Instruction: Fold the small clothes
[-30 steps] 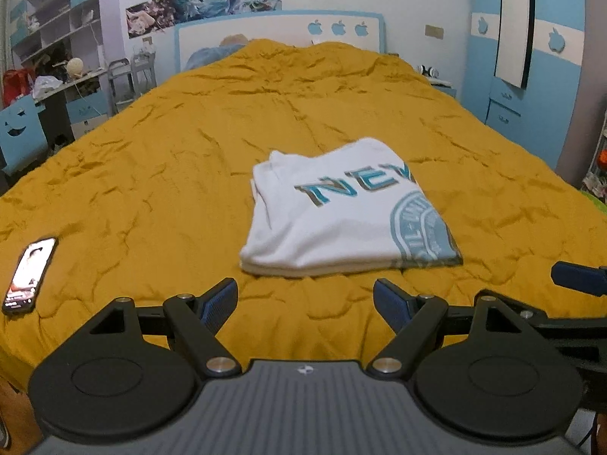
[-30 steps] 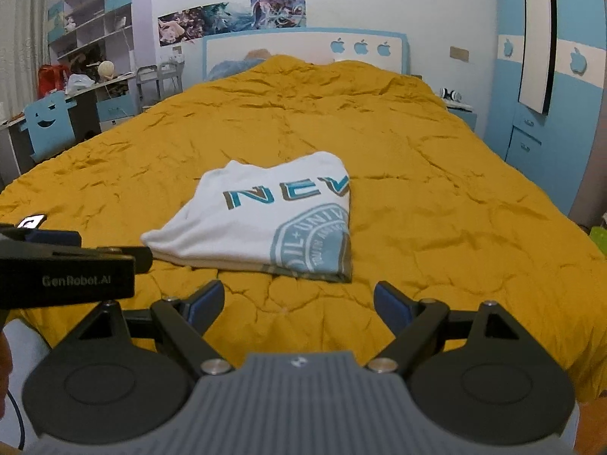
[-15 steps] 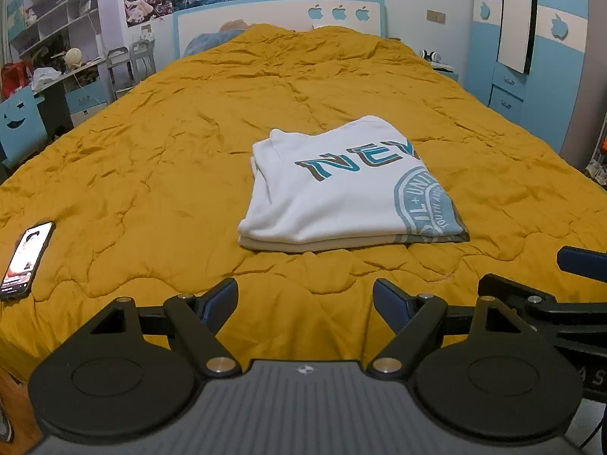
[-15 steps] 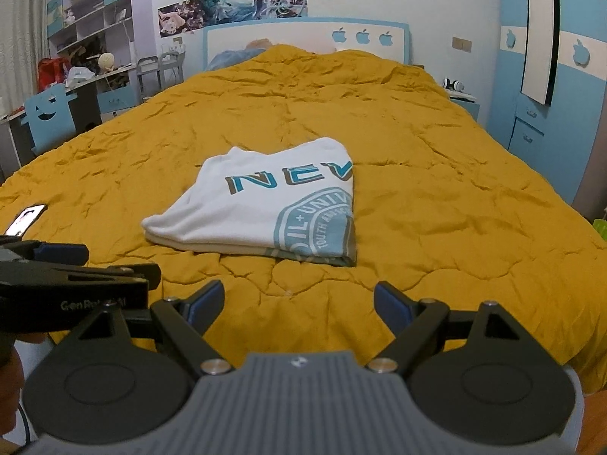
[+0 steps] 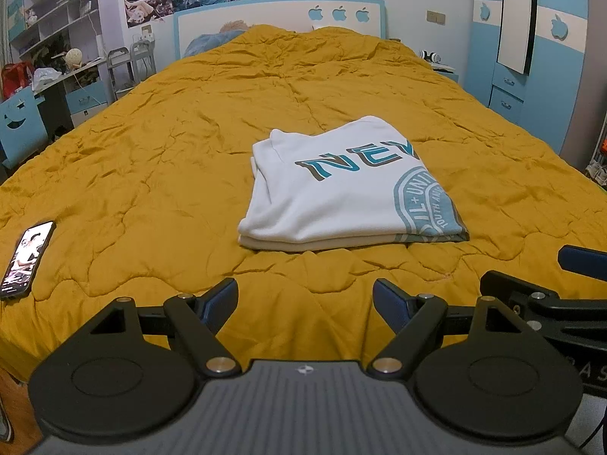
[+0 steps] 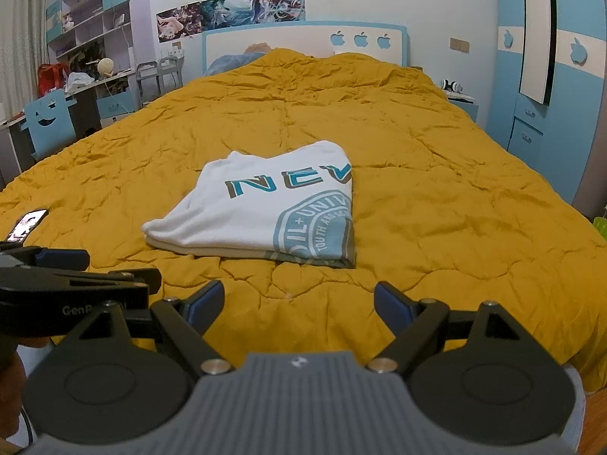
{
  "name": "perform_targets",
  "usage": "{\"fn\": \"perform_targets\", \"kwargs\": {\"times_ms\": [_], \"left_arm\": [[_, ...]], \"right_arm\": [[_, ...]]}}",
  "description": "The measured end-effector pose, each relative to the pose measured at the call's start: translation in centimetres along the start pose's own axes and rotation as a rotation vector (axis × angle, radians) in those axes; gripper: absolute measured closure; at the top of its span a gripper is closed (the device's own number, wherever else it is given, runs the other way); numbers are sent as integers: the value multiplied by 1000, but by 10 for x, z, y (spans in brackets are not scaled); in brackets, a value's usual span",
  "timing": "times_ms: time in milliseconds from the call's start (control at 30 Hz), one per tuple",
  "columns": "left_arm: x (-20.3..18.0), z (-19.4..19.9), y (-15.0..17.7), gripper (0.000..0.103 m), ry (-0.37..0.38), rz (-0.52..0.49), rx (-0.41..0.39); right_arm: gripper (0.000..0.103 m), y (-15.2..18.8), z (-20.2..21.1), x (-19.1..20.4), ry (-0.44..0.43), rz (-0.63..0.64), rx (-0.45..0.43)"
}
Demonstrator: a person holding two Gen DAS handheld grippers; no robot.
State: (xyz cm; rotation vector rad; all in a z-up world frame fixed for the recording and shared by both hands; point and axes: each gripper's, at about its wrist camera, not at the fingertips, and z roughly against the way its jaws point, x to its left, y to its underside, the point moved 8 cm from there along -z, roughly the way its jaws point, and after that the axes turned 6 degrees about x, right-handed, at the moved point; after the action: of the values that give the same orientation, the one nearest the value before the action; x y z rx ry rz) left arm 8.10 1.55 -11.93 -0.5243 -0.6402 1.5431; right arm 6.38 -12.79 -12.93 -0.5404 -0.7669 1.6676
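Left wrist view: the white T-shirt (image 5: 341, 193) lay folded into a flat, layered rectangle near the middle of the bed (image 5: 159, 159), printed side up, its stacked edges facing you. You could judge it light, soft and limp, with no stiffness of its own; lifted by one corner it would likely sag and the layers would slide apart. If a further fold was wanted, the better hold appeared to be the two near corners, pinching through all the layers at once. The quilted orange cover beneath was wrinkled and would probably bunch if your tongs dug in.

Your left tongs (image 5: 305, 301) hung short of the shirt over the near edge of the bed, blue pads apart and empty. In the right wrist view, your right tongs (image 6: 299, 301) were likewise spread and empty, and the shirt (image 6: 261, 208) sat apart from both, ahead and slightly left. A phone (image 5: 26, 259) rested on the cover well to the left, screen lit.
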Motion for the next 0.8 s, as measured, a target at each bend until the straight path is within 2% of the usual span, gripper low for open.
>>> {"fn": "perform_targets", "kwargs": {"times_ms": [800], "left_arm": [[1,0,0,9,-2,0,-1]], "right_arm": [[21,1,3,4,7,-5,-10]]}}
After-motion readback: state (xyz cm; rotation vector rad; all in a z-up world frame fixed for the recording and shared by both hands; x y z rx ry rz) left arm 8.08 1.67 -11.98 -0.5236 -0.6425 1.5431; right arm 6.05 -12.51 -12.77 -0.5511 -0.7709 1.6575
